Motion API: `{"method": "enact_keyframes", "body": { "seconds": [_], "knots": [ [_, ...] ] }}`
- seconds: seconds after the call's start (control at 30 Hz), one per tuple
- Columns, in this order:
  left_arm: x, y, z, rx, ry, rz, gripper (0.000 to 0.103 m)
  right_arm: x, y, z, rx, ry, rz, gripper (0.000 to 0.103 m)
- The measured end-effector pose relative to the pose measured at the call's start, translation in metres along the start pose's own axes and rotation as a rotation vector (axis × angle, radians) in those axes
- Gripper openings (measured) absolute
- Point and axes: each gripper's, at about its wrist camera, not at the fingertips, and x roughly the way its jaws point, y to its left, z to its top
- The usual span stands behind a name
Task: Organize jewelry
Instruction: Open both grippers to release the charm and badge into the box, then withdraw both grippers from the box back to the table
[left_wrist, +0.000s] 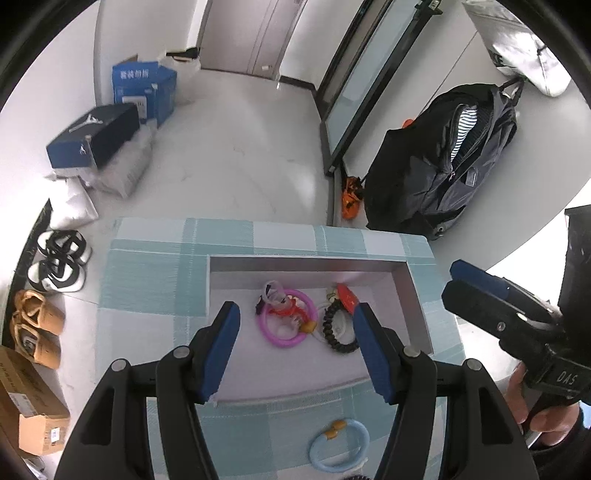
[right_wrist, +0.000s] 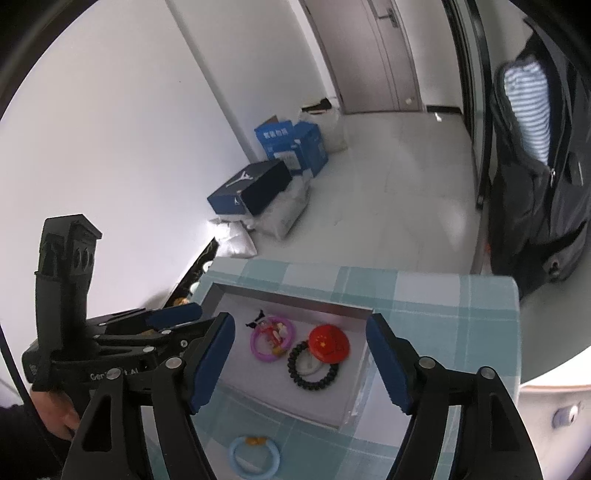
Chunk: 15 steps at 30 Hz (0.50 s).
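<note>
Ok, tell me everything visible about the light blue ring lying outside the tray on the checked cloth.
The light blue ring is a smooth, plastic-looking bangle with a small amber-orange bead or clasp on its far arc. It lies flat on the teal-and-white checked cloth, just in front of the near wall of the shallow grey tray, not inside it. Neither gripper touches it; both hang open above.

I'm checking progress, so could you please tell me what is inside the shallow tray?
Inside the tray: a pink ring with small charms, a black beaded bracelet and a red round piece overlapping it. Something white shows within the bracelet; unidentifiable.
</note>
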Motion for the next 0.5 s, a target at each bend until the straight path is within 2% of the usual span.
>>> {"method": "enact_keyframes", "body": {
  "seconds": [0.27,0.5],
  "knots": [
    [-0.017,0.004,-0.014,-0.015,-0.029,0.085,0.059,-0.016,0.013,-0.015,-0.039,-0.055,-0.014,0.085],
    [-0.036,-0.008,-0.03,0.025,-0.07,0.139,0.059,-0.025,0.015,-0.033,-0.017,-0.05,-0.013,0.088]
  ]
}}
